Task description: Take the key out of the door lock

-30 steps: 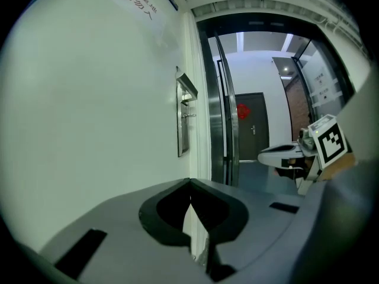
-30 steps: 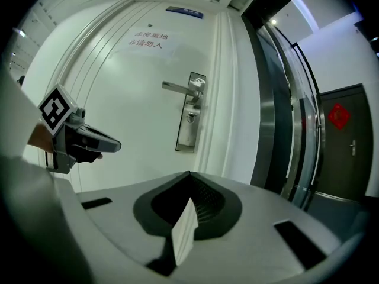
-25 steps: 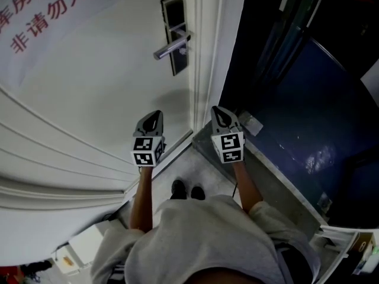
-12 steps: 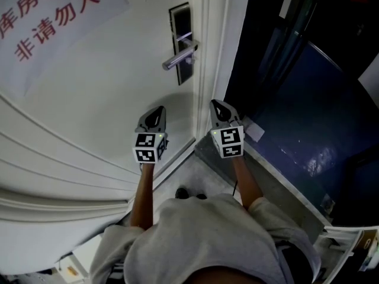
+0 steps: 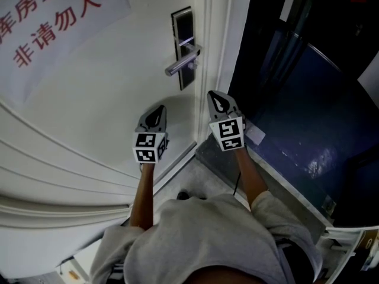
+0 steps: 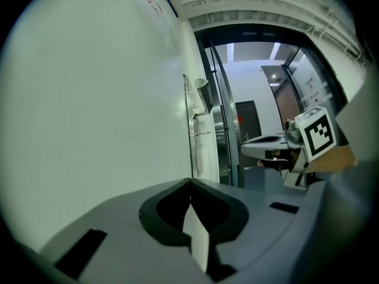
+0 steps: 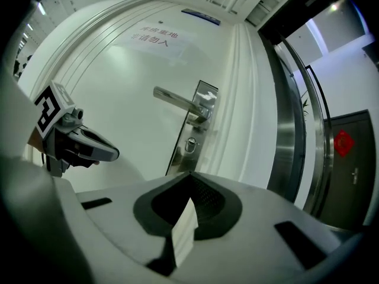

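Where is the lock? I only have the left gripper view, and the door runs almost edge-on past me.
Observer: In the right gripper view, a round lock sits on the metal plate, just below the lever handle.
Operator: Is the right gripper ready to take anything?
Observer: The right gripper has its fingers shut, with nothing between them.
Operator: Which gripper is closer to that plate?
Observer: In the head view the right one is. It sits just below the plate near the door's edge, touching nothing, and the left gripper is lower and further left.
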Tool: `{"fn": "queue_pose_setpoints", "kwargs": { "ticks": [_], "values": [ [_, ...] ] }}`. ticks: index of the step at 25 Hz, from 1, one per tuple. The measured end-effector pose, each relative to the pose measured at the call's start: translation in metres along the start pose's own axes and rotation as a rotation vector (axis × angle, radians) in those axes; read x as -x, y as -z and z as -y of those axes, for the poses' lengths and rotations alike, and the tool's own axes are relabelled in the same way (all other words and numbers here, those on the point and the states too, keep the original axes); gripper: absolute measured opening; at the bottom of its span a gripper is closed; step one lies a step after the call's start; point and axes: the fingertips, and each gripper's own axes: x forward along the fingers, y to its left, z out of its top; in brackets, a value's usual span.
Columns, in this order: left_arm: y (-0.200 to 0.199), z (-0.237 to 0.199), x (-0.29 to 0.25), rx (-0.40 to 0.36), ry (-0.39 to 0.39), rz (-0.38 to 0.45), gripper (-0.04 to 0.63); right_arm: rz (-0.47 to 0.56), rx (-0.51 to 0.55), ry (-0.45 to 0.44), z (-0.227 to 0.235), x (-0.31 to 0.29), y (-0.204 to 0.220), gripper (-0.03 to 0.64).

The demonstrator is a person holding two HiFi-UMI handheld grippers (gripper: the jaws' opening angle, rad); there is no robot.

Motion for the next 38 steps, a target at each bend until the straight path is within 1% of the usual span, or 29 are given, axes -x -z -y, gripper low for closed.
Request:
{"fn": "queue_pose_setpoints", "kwargs": {
  "ticks": [3,7,11,18,20,26,30,31,32,33,38],
  "values": [
    [0.002,-0.003,-0.002,0.003,0.000,-0.003,0.018,0.010,0.103,-0.011,-0.001,-0.011,-0.013,0.023],
    [0.005,-0.004,-0.004,0.008,0.004,-0.007,0.018,0.011,0.341,-0.013,-0.002,-0.025,-0.030,0.023],
    [0.008,-0.004,-0.007,0.021,0.012,-0.011,0.018,0.007,0.551,-0.011,0.000,-0.036,-0.039,0.023],
    [0.014,-0.002,-0.011,0.026,0.028,-0.020,0.018,-0.022,0.954,-0.011,-0.001,-0.053,-0.043,0.023],
    [0.015,-0.002,-0.011,0.027,0.030,-0.022,0.018,-0.031,1.036,-0.013,-0.002,-0.056,-0.041,0.023],
    [0.018,-0.003,-0.013,0.027,0.031,-0.027,0.018,-0.051,1.132,-0.003,0.000,-0.064,-0.033,0.023],
    [0.018,0.002,-0.015,0.015,0.043,-0.031,0.018,-0.060,1.100,-0.017,0.001,-0.068,-0.029,0.029],
    [0.019,0.003,-0.015,0.014,0.047,-0.032,0.018,-0.063,1.094,-0.026,0.000,-0.069,-0.028,0.061],
    [0.019,0.004,-0.016,0.014,0.050,-0.033,0.018,-0.065,1.094,-0.034,0.000,-0.071,-0.027,0.119],
    [0.019,0.005,-0.016,0.015,0.052,-0.035,0.018,-0.066,1.099,-0.036,-0.001,-0.072,-0.027,0.141],
    [0.019,0.010,-0.017,0.022,0.065,-0.032,0.018,-0.068,1.136,0.001,0.003,-0.082,-0.030,0.144]
  ]
}}
